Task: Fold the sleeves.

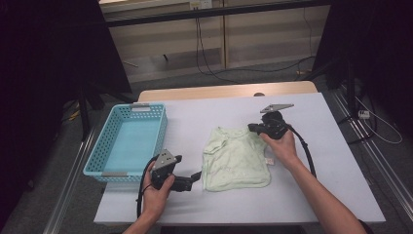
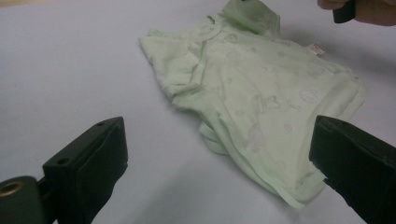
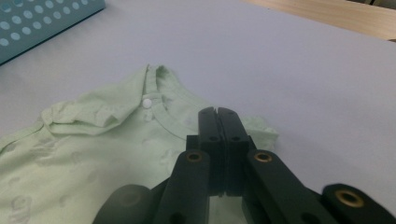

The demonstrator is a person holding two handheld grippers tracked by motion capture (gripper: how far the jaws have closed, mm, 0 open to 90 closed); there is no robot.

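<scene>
A pale green baby shirt (image 1: 236, 158) lies mostly flat in the middle of the white table (image 1: 321, 161), collar toward the far side. My right gripper (image 1: 253, 127) sits at the shirt's far right shoulder with its jaws pressed together. In the right gripper view the shut gripper (image 3: 217, 111) pinches the fabric beside the collar snap (image 3: 147, 102). The left gripper view shows that corner of the shirt (image 2: 252, 14) pulled up. My left gripper (image 1: 195, 176) rests just off the shirt's near left corner. Its jaws stand wide apart with nothing between them (image 2: 217, 135).
A light blue perforated basket (image 1: 163, 124) stands at the table's left side, and its corner shows in the right gripper view (image 3: 42, 23). A wooden strip (image 1: 229, 91) runs along the table's far edge. Dark stands and cables are on the floor beyond.
</scene>
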